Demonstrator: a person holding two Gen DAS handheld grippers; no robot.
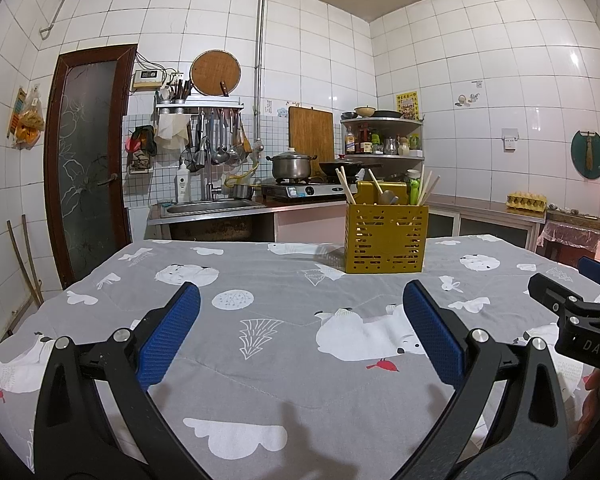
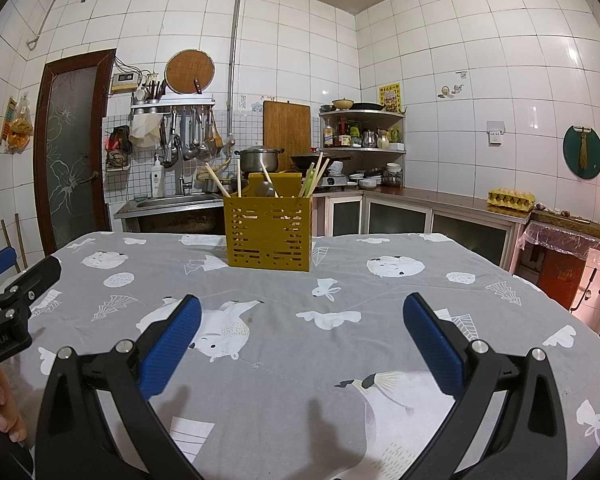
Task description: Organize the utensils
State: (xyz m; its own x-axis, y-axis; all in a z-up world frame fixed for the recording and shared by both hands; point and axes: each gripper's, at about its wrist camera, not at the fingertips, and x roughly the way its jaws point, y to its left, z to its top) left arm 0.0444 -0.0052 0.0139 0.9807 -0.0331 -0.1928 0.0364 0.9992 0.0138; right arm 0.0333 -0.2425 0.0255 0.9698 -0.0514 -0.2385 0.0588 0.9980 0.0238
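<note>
A yellow slotted utensil holder (image 1: 385, 238) stands upright on the far part of the table, also in the right wrist view (image 2: 269, 234). It holds wooden chopsticks (image 1: 346, 190), a spoon (image 1: 388, 197) and a green utensil (image 1: 414, 192). My left gripper (image 1: 300, 300) is open and empty, low over the cloth, well short of the holder. My right gripper (image 2: 302, 312) is open and empty too, beside the left one. The right gripper shows at the right edge of the left wrist view (image 1: 580, 300); the left shows at the left edge of the right wrist view (image 2: 16, 300).
The table carries a grey cloth (image 1: 284, 360) with white bear prints. Behind it are a sink (image 1: 212, 208), a stove with a pot (image 1: 292, 164) and wok, a corner shelf (image 1: 384, 136), an egg tray (image 2: 510, 200) on the counter, and a door (image 1: 88, 168) at left.
</note>
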